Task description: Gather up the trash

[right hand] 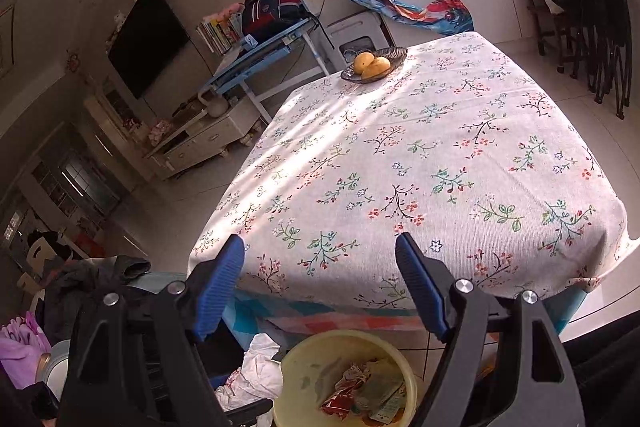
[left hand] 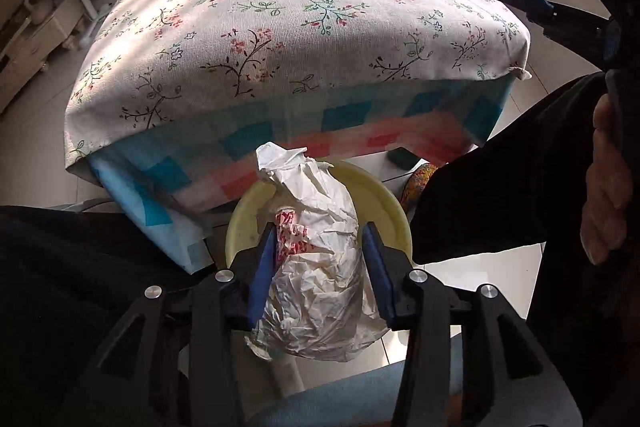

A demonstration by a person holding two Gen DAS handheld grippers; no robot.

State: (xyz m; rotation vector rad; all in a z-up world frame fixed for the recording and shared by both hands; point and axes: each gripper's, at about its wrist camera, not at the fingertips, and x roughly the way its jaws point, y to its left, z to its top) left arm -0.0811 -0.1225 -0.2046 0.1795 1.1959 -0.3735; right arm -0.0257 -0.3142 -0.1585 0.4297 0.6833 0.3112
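one crumpled bag (left hand: 316, 267) pinched between the left gripper (left hand: 320, 247) fingers, over one basin (left hand: 384, 199) ahead. right gripper (right hand: 320, 259) spread, empty; only its view shows wrappers (right hand: 360, 391) inside, two mangoes (right hand: 372, 63) beyond.

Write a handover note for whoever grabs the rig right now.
Left tool: shut on the crumpled white bag, held above the yellow basin.
Right tool: open, empty, over the table's near edge.
Basin sits on the floor beside the floral-cloth table; wrappers already lie inside.
Table top shows only a fruit bowl at the far end.
Left: release the bag into the basin, probably the last piece.
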